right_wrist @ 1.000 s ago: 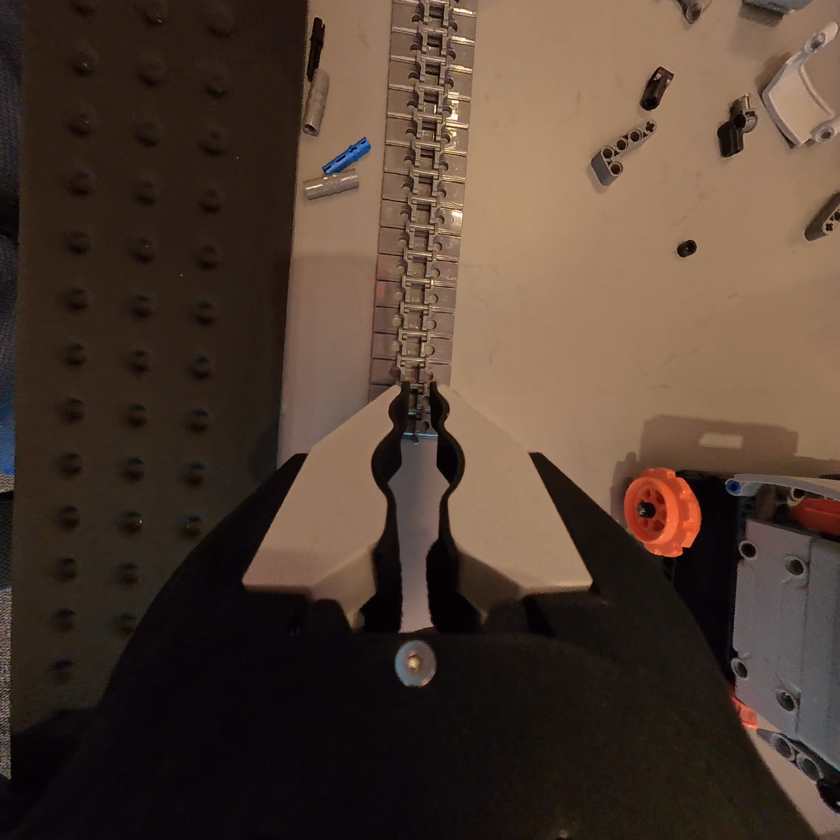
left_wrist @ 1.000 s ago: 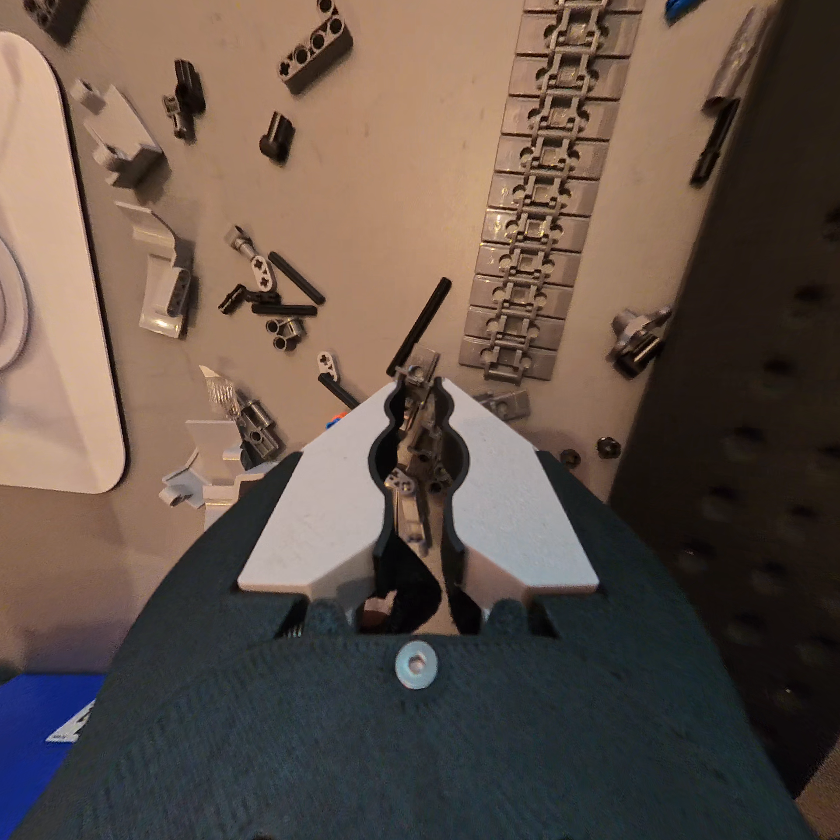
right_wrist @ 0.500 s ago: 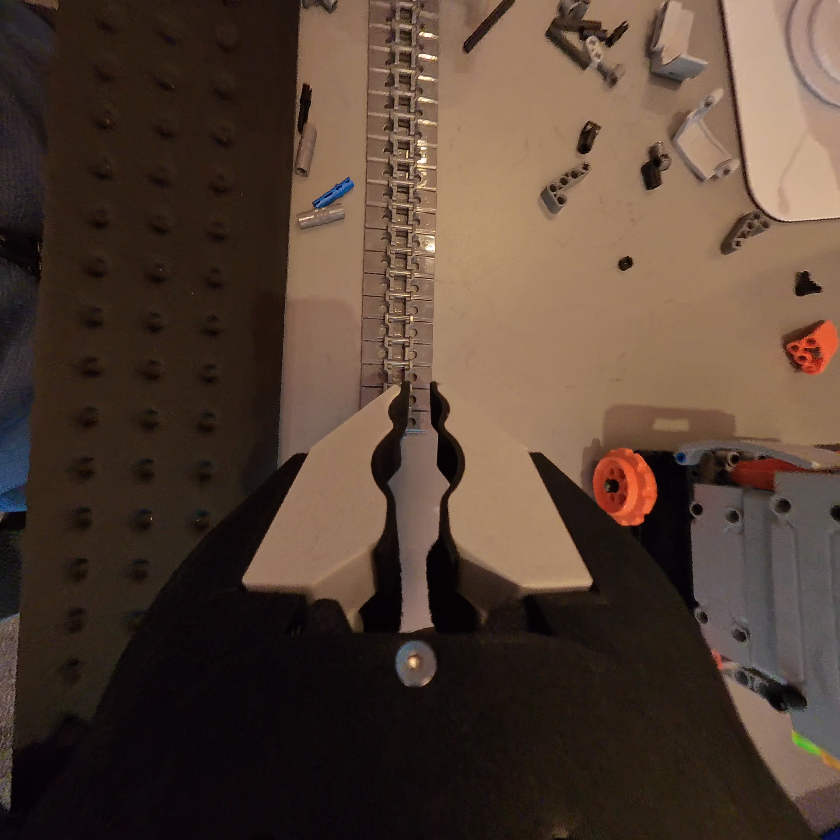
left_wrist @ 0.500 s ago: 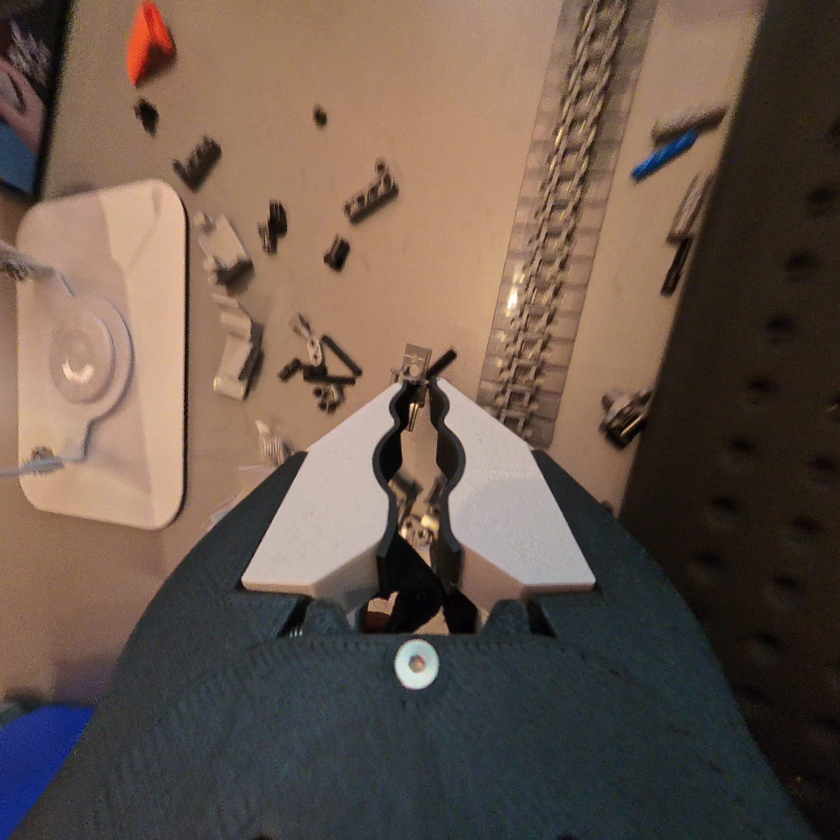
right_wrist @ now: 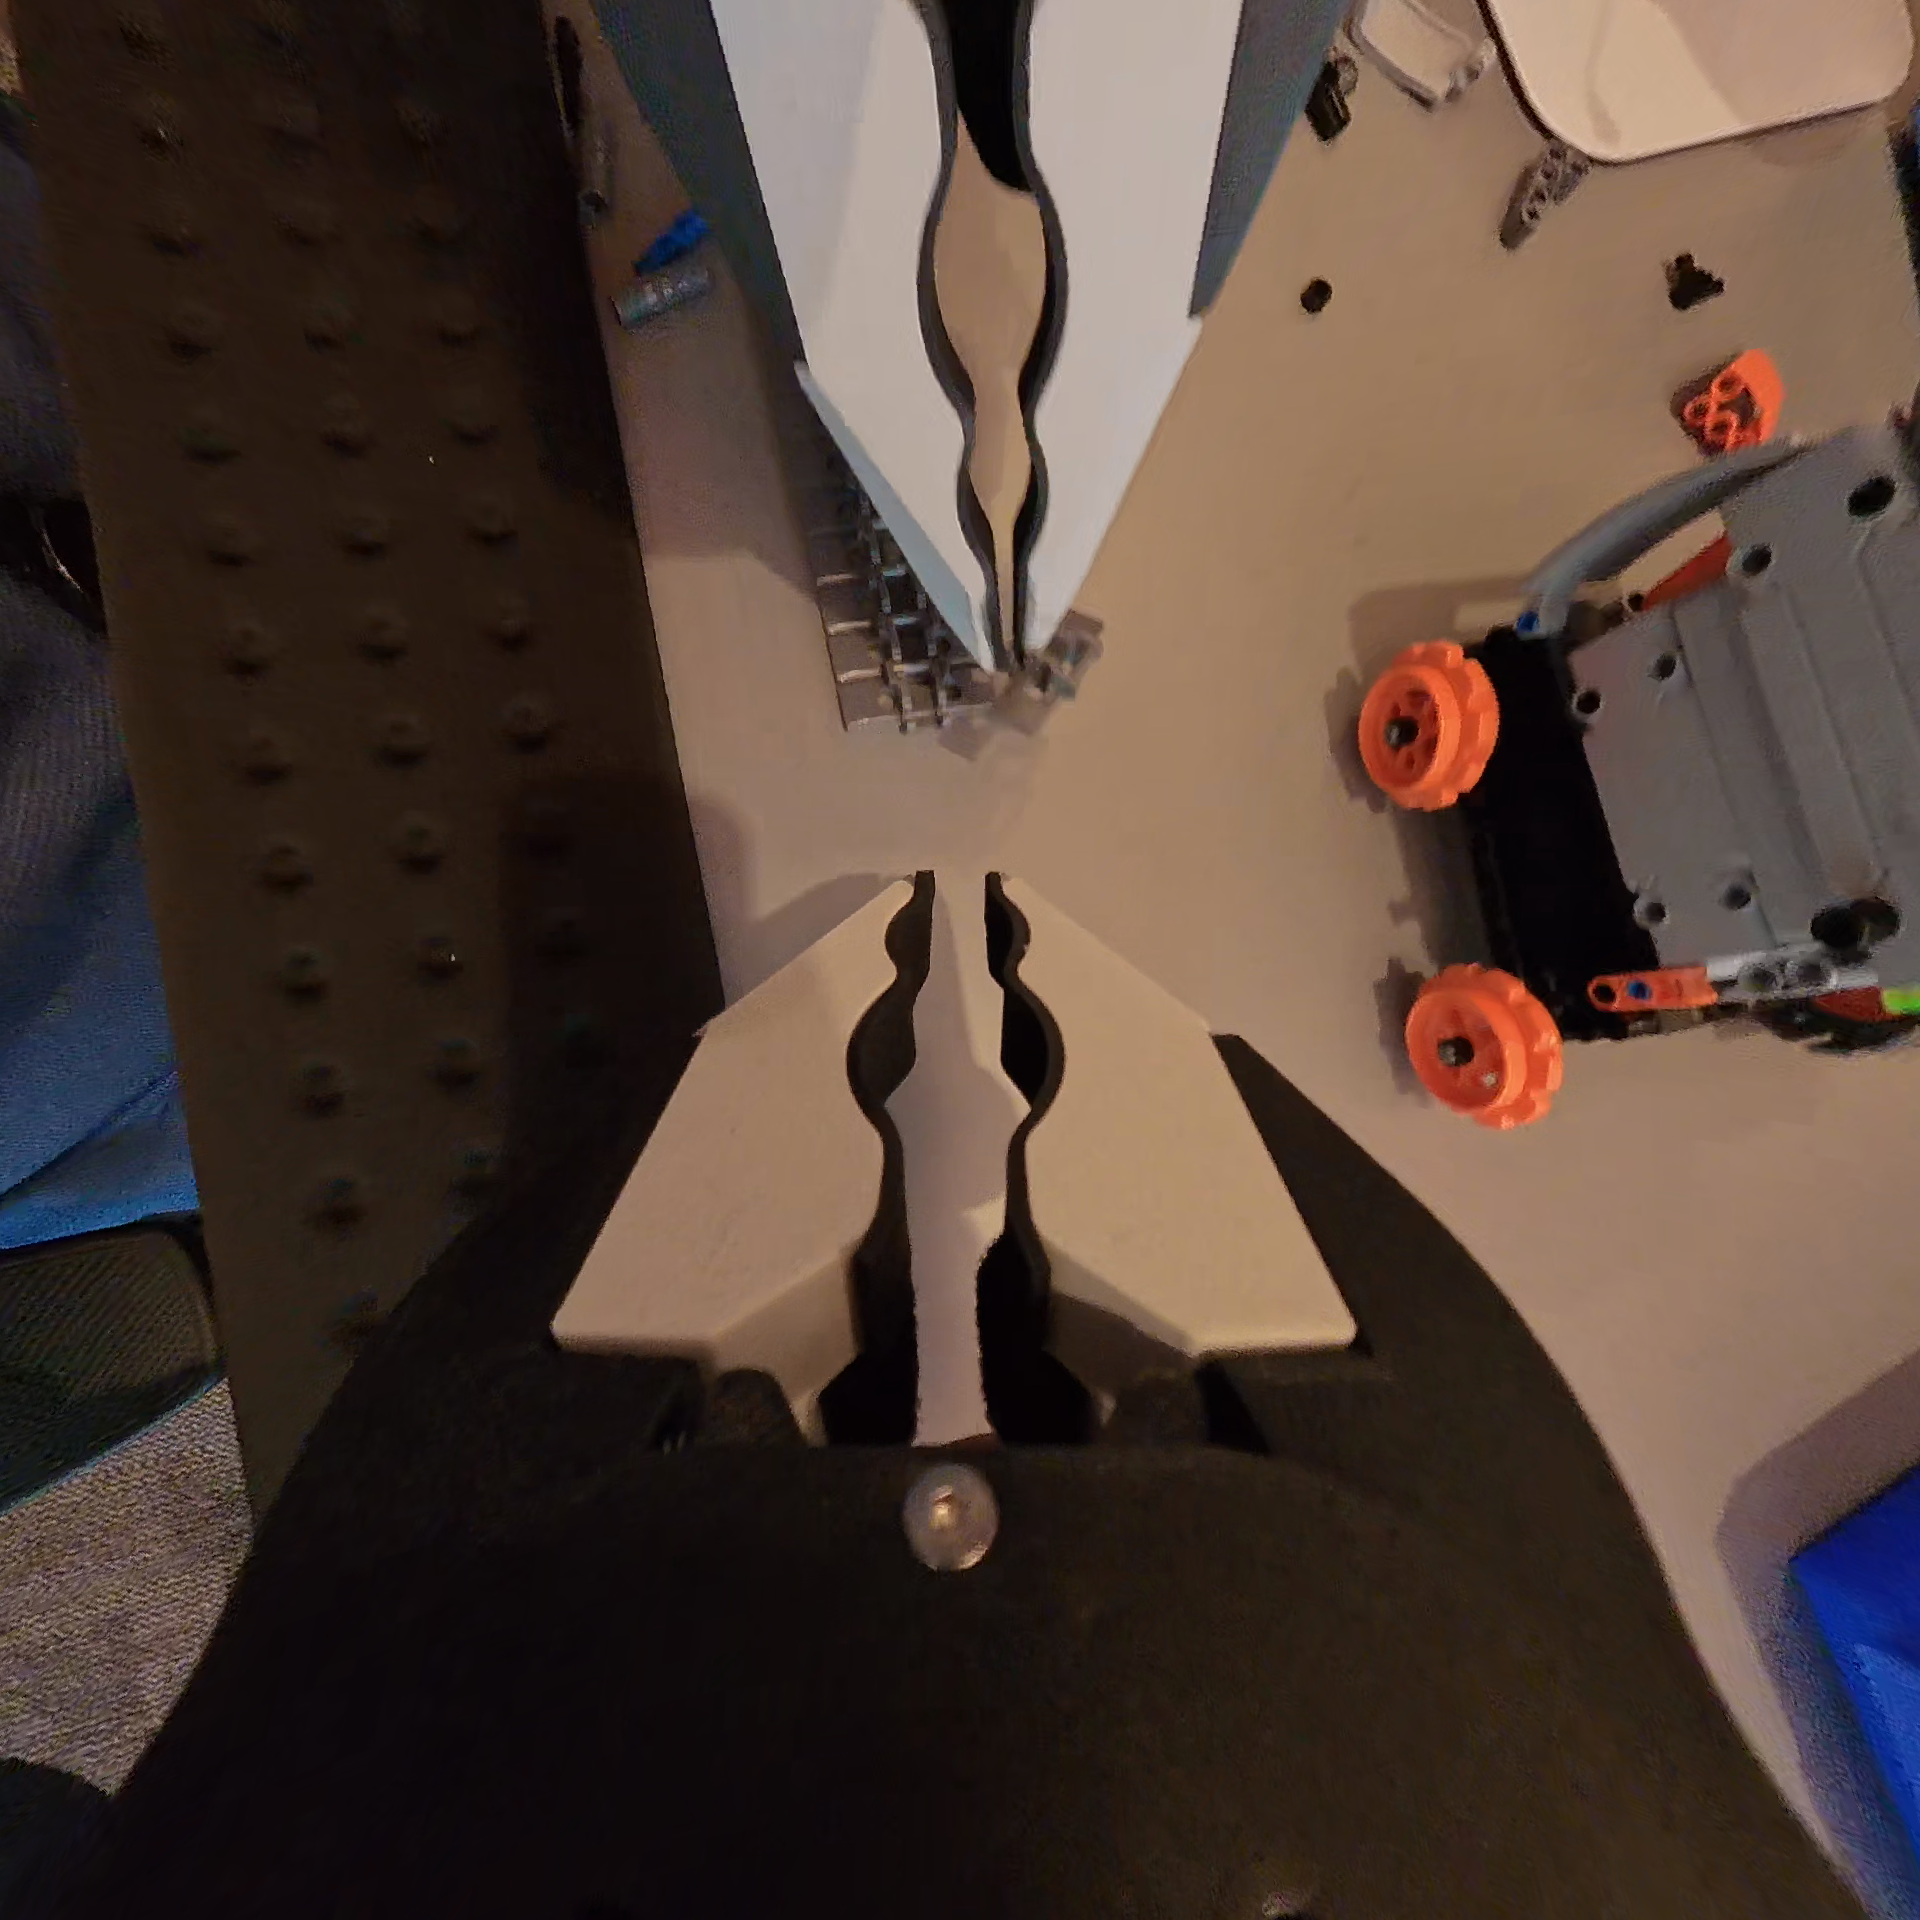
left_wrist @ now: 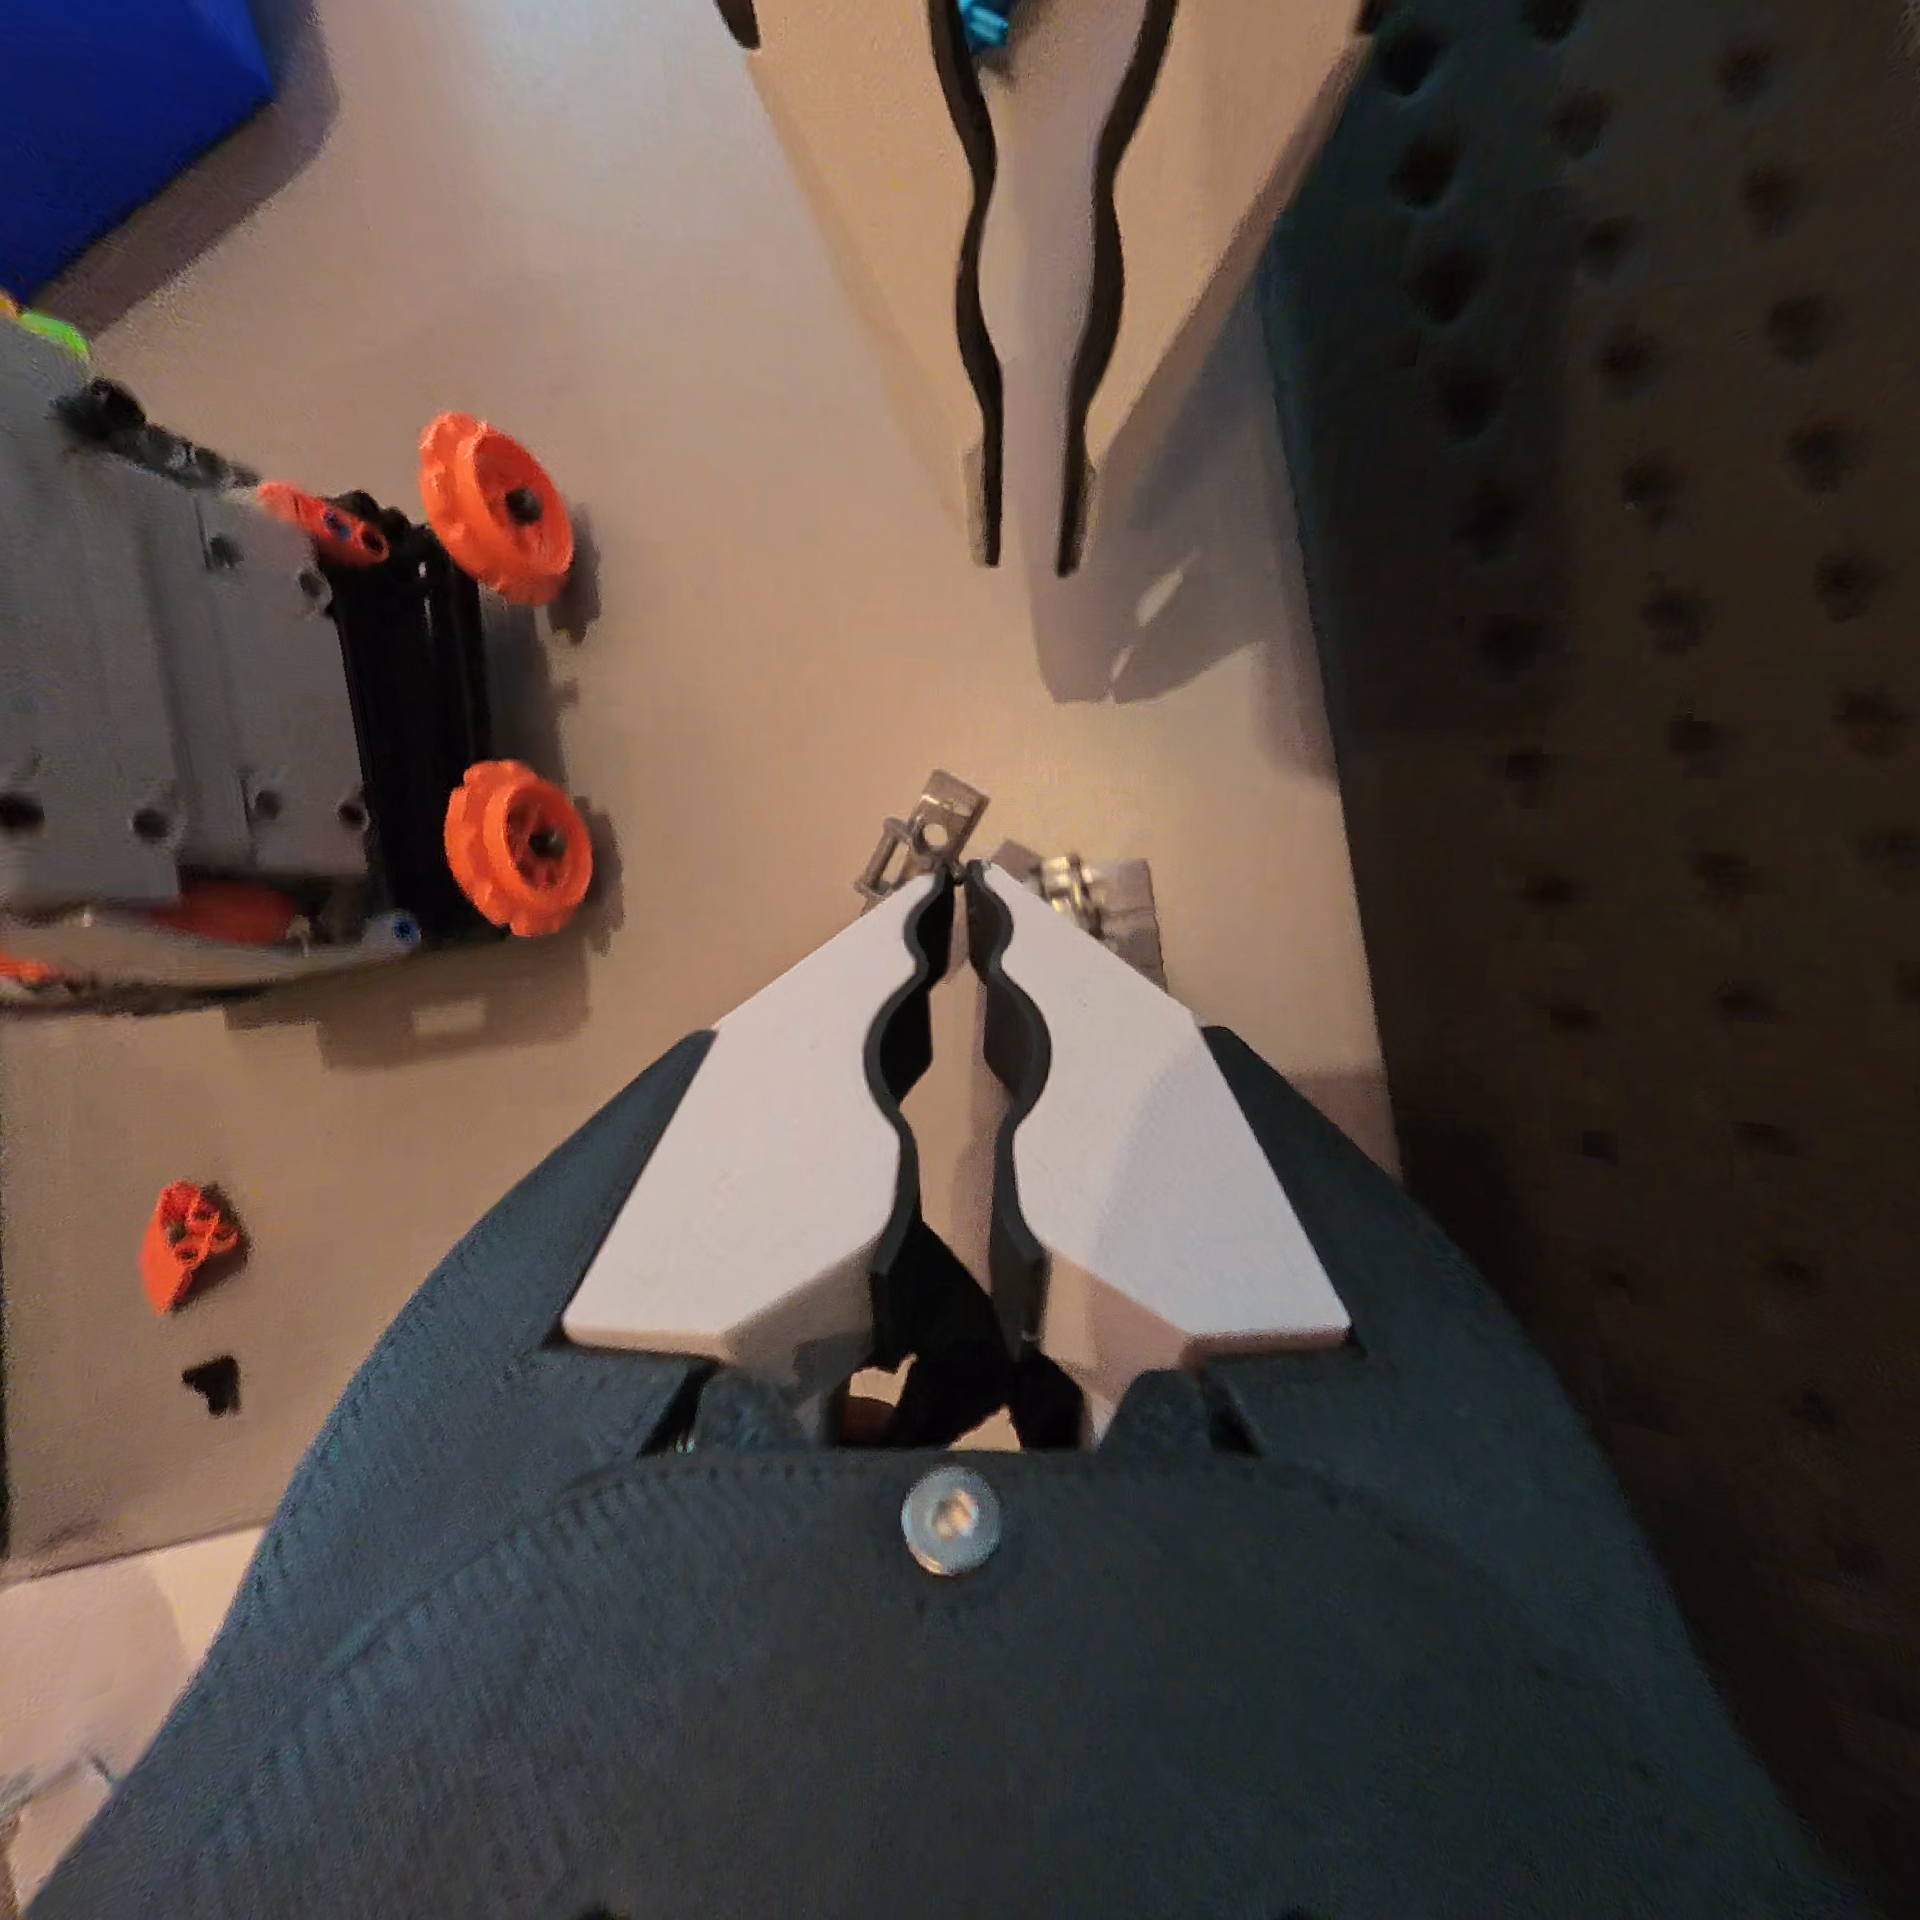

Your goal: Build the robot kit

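Ok, L claw (left_wrist: 958,883): tips pinched together on a small grey track link (left_wrist: 930,826), held low over the tabletop (right_wrist: 1143,831), just beside the end of the grey track strip (right_wrist: 894,665). Can't tell if link and strip touch. R claw (right_wrist: 958,883): tips slightly apart, nothing btwn them, over bare tabletop. Claws point tip to tip, near but apart. Off to R claw's right: grey model vehicle (right_wrist: 1745,707) w/ orange sprocket wheels (right_wrist: 1429,724). Dark studded baseplate (right_wrist: 364,623) on its left.
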A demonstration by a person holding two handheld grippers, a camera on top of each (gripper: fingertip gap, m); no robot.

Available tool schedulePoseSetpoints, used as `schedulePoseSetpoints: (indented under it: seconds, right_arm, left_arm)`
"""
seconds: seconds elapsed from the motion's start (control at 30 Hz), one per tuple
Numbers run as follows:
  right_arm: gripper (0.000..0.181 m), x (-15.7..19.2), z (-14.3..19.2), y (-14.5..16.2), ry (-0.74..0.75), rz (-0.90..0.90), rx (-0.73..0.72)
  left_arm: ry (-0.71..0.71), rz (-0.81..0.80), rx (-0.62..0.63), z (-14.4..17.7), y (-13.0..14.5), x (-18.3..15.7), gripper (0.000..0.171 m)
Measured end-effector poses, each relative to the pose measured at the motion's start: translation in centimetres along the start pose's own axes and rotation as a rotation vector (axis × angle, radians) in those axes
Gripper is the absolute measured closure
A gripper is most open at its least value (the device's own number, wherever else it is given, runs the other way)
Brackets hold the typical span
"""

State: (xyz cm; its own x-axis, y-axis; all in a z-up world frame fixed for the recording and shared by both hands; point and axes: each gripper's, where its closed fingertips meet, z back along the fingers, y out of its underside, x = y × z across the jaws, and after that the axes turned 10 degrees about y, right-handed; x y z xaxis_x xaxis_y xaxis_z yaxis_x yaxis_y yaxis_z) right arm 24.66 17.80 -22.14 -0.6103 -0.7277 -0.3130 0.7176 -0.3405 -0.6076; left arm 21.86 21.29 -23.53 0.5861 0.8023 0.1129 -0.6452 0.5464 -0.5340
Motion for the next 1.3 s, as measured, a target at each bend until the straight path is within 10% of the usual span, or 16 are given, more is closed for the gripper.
schedulePoseSetpoints:
  seconds: [0.2, 1.3]
  right_arm:
    - [0.173, 0.3, -0.2, 1.9, 0.005, -0.037, 0.038]
    - [0.173, -3.4, -2.6, 3.7, 0.178, -0.207, 0.087]
  left_arm:
    - [0.074, 0.034, 0.023, -3.8, -0.8, -0.5, 0.168]
    - [0.124, 0.081, -0.077, -2.7, -1.8, 0.6, 0.158]
